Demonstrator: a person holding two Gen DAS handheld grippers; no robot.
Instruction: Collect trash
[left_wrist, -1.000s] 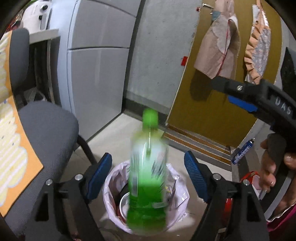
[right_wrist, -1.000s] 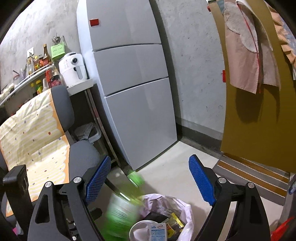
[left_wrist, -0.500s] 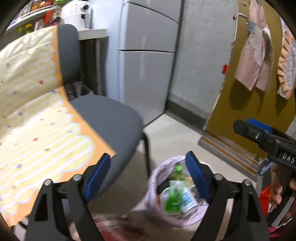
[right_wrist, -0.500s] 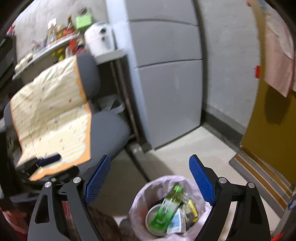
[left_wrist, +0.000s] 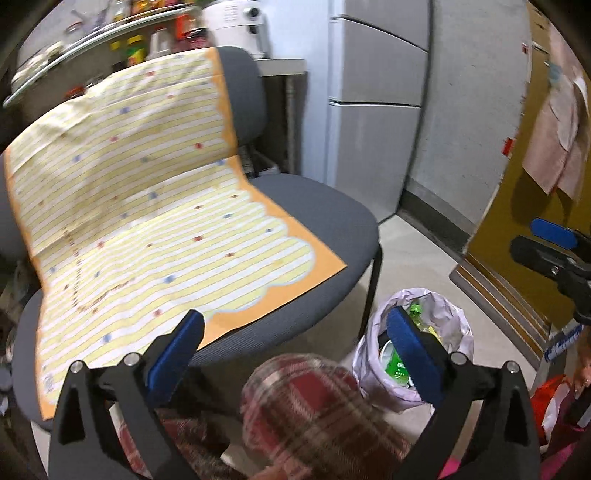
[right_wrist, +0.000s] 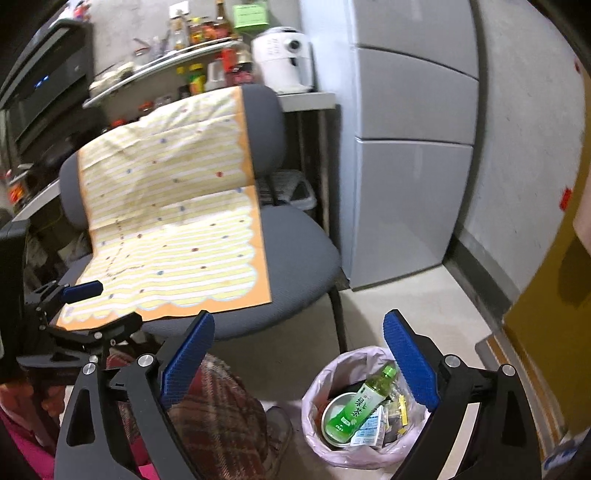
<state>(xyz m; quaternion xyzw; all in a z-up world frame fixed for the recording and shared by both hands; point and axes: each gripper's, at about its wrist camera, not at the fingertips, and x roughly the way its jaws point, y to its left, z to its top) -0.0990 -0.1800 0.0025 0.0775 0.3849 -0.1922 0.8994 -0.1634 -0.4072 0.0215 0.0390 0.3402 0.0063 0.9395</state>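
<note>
Right wrist view, both tongs (right_wrist: 298, 354) (left_wrist: 295, 341) spread and empty, green bottle (right_wrist: 364, 406) lying in bin (right_wrist: 314, 402).

Both wrist cams look down and forward past their own tongs. Left cam sits close over the chair (left_wrist: 303, 206); right cam is farther back, right of the chair. Shared: chair, trash bin (right_wrist: 314, 402), fridge (right_wrist: 406, 147).

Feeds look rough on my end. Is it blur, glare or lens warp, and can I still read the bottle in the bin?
Left wrist view: motion-smeared, the plaid trouser leg softest; fisheye bends the fridge edges; the left gripper hides part of the bin. Right wrist view: sharper, the green bottle label is legible; corners vignetted; no strong glare.
</note>
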